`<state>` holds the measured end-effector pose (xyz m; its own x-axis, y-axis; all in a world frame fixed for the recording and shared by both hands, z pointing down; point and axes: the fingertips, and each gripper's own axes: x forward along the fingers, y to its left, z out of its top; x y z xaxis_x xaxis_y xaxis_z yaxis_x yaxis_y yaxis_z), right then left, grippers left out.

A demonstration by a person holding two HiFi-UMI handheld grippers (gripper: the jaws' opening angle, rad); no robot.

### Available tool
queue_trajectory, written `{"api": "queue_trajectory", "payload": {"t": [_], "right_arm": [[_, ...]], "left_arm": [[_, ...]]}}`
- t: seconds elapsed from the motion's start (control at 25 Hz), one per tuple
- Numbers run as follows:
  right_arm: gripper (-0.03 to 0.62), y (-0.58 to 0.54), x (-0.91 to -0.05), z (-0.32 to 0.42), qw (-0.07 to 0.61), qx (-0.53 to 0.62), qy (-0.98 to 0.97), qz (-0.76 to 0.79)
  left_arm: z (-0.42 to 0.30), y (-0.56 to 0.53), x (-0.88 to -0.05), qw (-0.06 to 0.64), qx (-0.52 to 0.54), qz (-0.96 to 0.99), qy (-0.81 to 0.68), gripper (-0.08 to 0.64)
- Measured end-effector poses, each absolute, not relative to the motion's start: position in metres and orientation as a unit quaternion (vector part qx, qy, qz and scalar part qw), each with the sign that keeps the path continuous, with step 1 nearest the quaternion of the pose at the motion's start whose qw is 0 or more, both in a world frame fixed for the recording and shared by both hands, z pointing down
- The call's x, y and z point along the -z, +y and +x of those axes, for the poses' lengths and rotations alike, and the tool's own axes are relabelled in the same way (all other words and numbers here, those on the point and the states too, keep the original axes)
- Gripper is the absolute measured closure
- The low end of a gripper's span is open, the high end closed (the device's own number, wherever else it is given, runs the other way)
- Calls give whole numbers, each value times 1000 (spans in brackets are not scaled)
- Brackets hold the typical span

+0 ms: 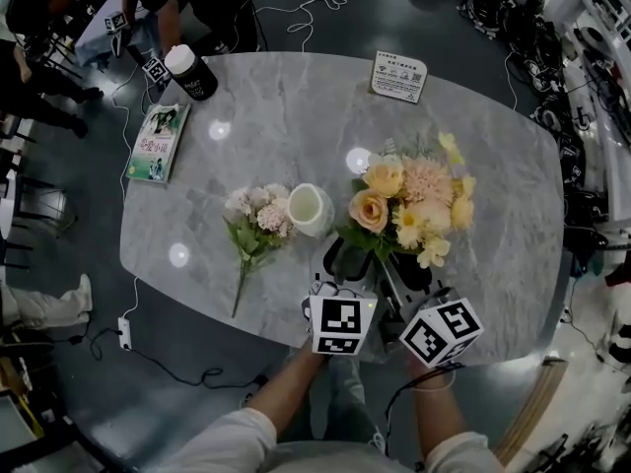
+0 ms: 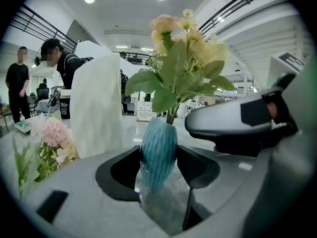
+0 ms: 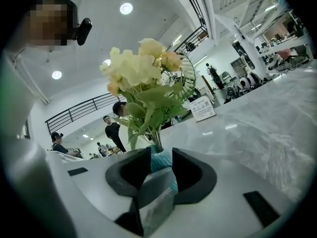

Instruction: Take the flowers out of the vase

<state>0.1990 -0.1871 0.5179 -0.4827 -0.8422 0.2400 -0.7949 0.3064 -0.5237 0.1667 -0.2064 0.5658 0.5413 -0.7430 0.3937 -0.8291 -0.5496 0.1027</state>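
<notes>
Grey marble table (image 1: 296,106) fills the head view, with a dark floor, cables and bystanders around it. Largest item on it is the yellow and peach bouquet (image 1: 409,200), standing upright in a ribbed teal vase (image 2: 158,143) near the person's edge of the table. A pink bunch (image 1: 258,215) lies flat to its left, flowers touching a white vase (image 1: 311,208), which is empty. A book (image 1: 158,143), a dark bottle (image 1: 189,72) and a sign card (image 1: 398,76) sit well apart at the far side.

The left gripper (image 2: 158,168) has its jaws set wide, with both pads against the teal vase's body, bracing it. The right gripper (image 3: 157,170) stands partly open and grips nothing; the vase neck and green stems (image 3: 156,140) show just beyond its gap.

Judgement: the first bunch appears already removed; the second awaits extraction. The next move calls for the right jaws to rise to the stems, close there, and lift straight up.
</notes>
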Motion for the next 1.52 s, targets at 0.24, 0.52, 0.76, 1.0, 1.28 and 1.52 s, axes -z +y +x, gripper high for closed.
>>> {"api": "queue_trajectory", "payload": {"t": [0.24, 0.52, 0.76, 1.0, 1.28, 1.52], "right_arm": [[494, -203, -510, 195, 48, 289, 810, -507], [494, -211, -504, 191, 58, 284, 817, -498], [495, -214, -503, 187, 51, 268, 834, -480], [512, -219, -499, 182, 39, 253, 843, -474], [538, -218, -496, 184, 29, 229, 851, -472], [546, -218, -489, 187, 26, 217, 853, -474]], "left_arm": [[167, -206, -565, 140, -153, 866, -454, 318], [168, -205, -564, 137, -153, 869, -450, 318], [171, -203, -567, 136, -157, 872, -444, 319], [168, -205, -564, 137, -156, 873, -442, 319], [167, -204, -566, 135, -157, 874, -440, 319], [168, -203, -565, 137, -156, 874, -439, 318]]}}
